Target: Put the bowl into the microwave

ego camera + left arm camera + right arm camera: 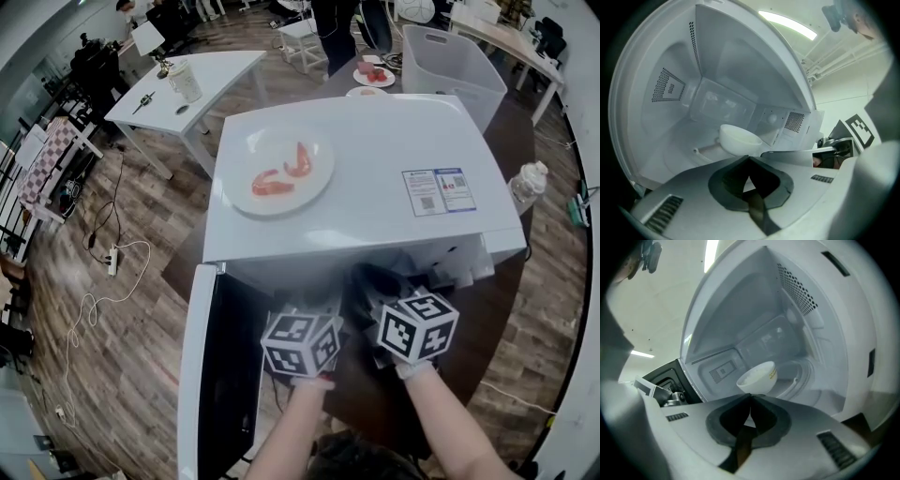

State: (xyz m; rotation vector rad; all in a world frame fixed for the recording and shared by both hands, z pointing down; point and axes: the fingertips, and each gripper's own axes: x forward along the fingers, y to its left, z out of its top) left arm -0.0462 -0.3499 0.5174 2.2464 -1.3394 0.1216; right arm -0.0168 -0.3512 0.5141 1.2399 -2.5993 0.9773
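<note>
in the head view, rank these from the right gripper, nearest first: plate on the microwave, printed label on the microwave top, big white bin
1. Label: right side of the microwave top, just beyond the right gripper.
2. Plate: left side of the same top.
3. White bin: past the microwave, at the far right.

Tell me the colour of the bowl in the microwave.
The bowl is white, with a small yellowish mark on its side; the right gripper view shows it best.

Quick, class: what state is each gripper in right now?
Left gripper: closed, nothing between its jaws.
Right gripper: closed on the bowl, inside the microwave.
</note>
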